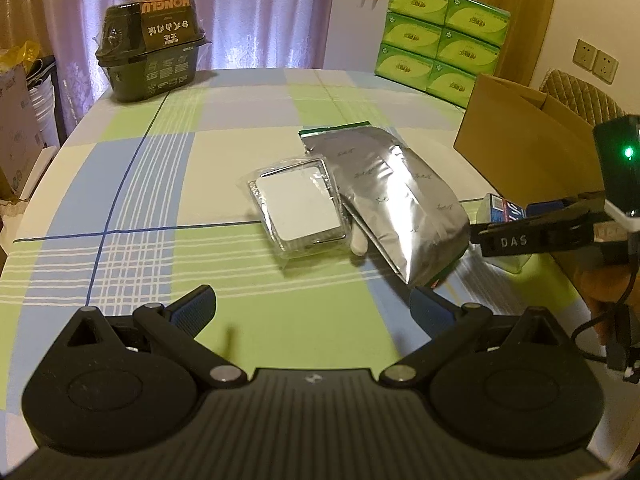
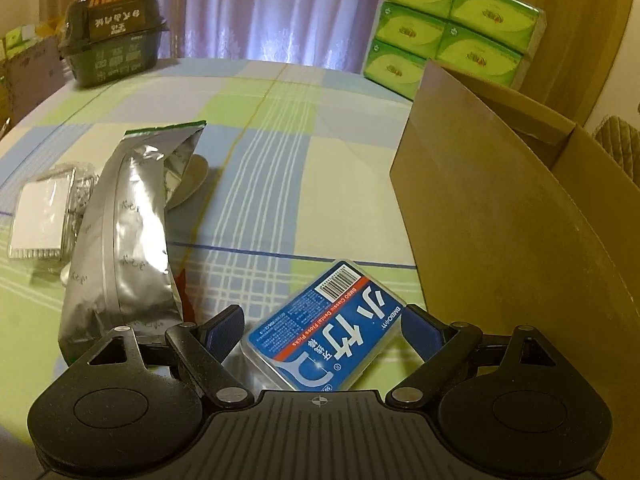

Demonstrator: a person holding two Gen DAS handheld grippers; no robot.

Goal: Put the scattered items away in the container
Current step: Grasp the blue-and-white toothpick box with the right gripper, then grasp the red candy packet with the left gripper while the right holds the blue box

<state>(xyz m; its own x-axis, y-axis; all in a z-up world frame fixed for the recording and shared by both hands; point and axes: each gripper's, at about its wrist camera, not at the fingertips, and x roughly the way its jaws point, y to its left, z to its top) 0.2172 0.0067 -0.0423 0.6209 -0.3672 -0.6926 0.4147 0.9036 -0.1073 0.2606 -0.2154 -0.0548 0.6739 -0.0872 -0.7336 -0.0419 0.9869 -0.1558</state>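
The right gripper (image 2: 320, 326) sits at lower centre of its view, jaws spread around the blue floss-pick box (image 2: 326, 330), beside the cardboard box (image 2: 500, 216) at right. The left gripper (image 1: 314, 308), jaws spread and empty, faces the silver foil pouch (image 1: 394, 204) mid-frame on the checked tablecloth (image 1: 160, 184).

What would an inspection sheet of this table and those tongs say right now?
Surface: checked tablecloth, flat.
Job's things: silver pouch overlapping clear packet; floss box; cardboard box open.
Clutter: dark food tub at far edge.
Tongs: left tongs open, empty; right tongs open around floss box, apparently not clamped.
Cables: black cable on right tongs.
Surroundings: green tissue packs, curtain.
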